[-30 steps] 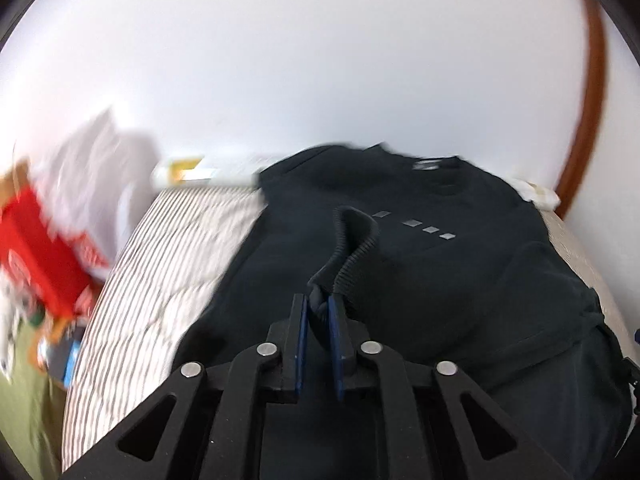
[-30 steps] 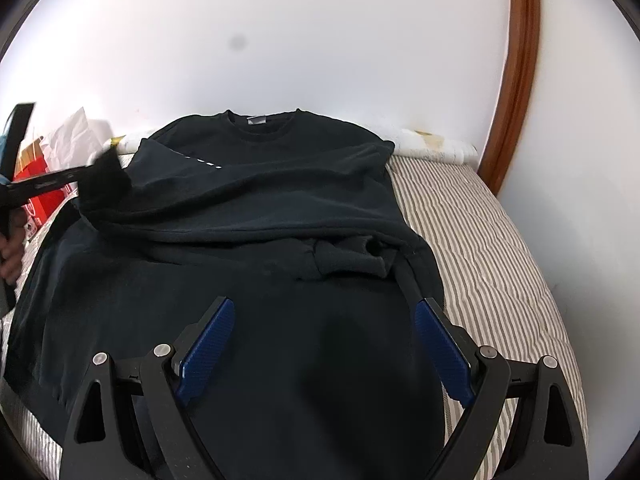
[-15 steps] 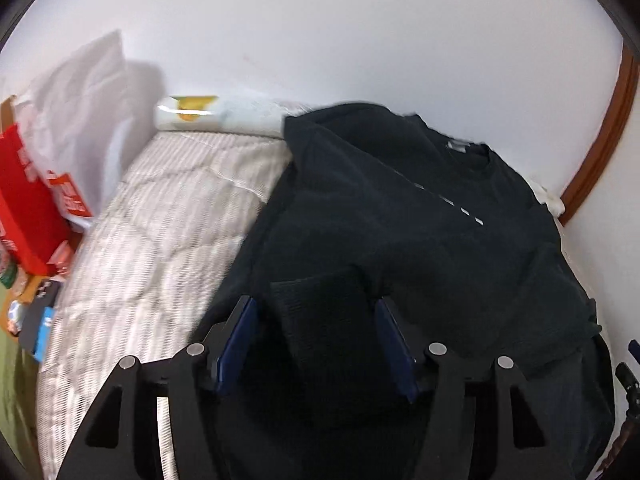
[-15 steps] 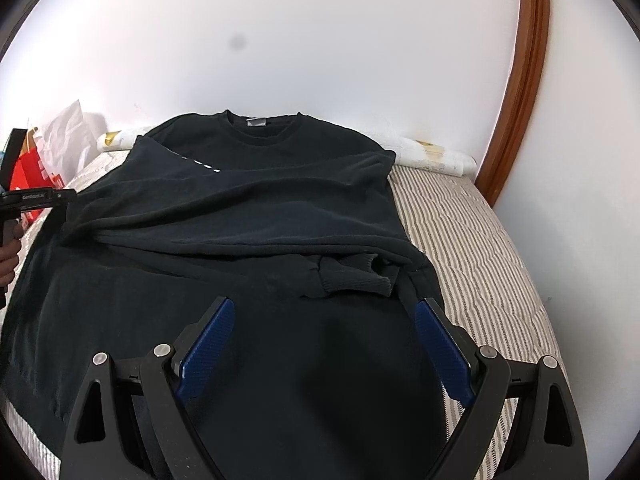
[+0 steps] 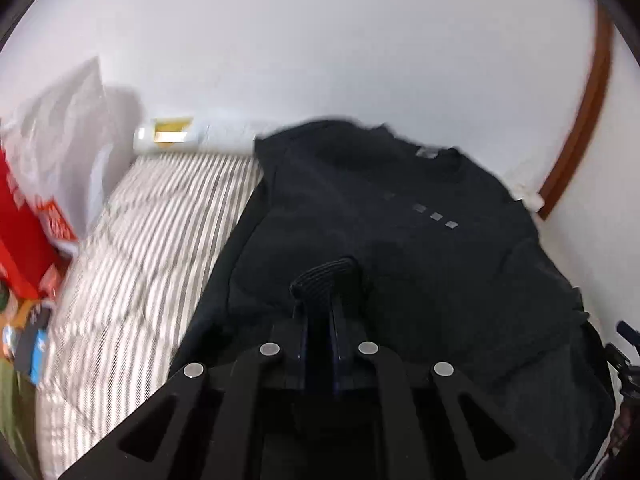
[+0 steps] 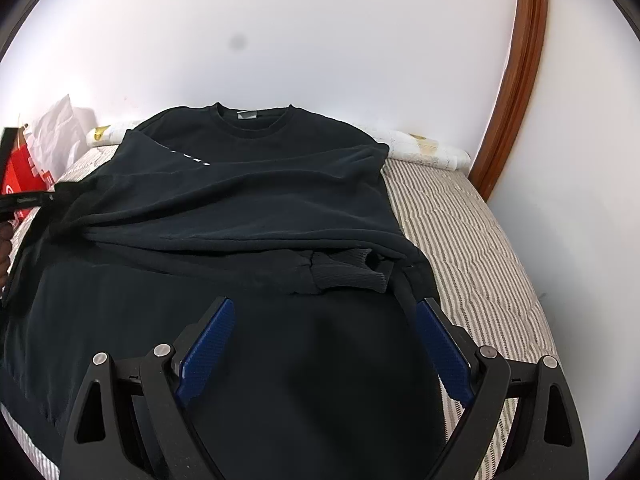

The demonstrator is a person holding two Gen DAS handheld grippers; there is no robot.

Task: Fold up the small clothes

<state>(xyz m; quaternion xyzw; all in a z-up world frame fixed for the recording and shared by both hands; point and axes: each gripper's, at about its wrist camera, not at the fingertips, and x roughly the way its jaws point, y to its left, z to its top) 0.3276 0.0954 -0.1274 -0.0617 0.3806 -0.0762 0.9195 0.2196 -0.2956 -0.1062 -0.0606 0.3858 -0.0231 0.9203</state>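
Between the left gripper's (image 5: 320,312) pinched-together blue pads sits the ribbed cuff (image 5: 326,276) of a black sweatshirt (image 5: 400,240); jaws have just been closing and now clamp that cuff, which sticks up just past the fingertips. Sweatshirt body spreads ahead of and to the right of those jaws, grey squares (image 5: 434,216) printed on the chest, neck label at the far end near the white wall. Left of the jaws: striped mattress (image 5: 152,240), red box (image 5: 24,248) and white bag (image 5: 60,128) at its far edge, view blurred. Right gripper (image 6: 324,344) stands wide apart, pads gripping nothing, hovering over the sweatshirt's lower body. Just ahead of its right pad lies the other ribbed cuff (image 6: 348,272), sleeve folded across the chest. Beyond its right jaw, bare striped mattress and a brown wooden frame (image 6: 516,100). Far left of the right jaws, the left gripper's tip holds fabric.
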